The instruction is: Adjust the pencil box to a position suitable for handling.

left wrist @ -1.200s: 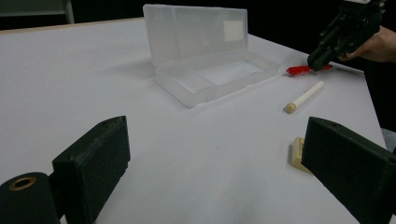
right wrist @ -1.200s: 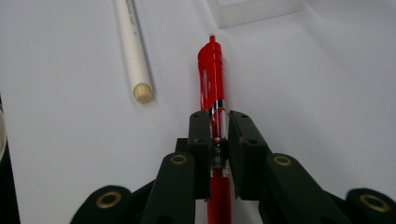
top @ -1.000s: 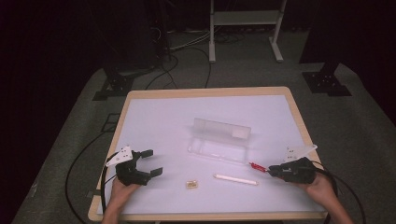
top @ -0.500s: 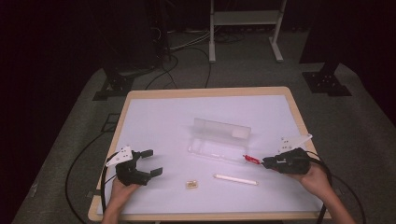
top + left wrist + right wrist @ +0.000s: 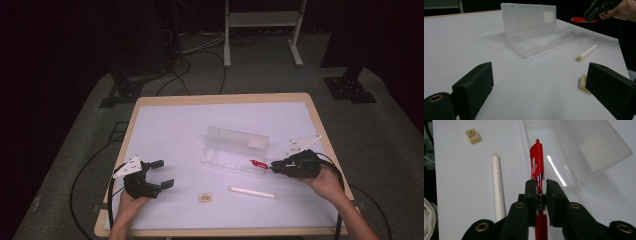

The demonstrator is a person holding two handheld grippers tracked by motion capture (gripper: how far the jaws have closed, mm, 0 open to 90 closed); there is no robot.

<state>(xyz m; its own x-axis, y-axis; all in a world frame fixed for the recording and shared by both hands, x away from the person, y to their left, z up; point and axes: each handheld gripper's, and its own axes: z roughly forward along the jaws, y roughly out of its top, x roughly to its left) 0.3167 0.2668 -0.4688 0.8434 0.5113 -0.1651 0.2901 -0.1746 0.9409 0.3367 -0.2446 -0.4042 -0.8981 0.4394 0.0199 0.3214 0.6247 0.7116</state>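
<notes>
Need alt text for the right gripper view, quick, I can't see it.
The right gripper is shut on a red pen aimed toward an open clear case. A white stick and an eraser lie on the table beside it.

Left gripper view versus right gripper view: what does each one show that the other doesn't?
Left gripper view alone: wide-open black jaws of the left gripper, plus the person's other hand farther off.
Right gripper view alone: the right gripper with its jaws closed on the red pen, seen close up.
Both: the open clear case, the white stick, the small eraser and the white table.
</notes>
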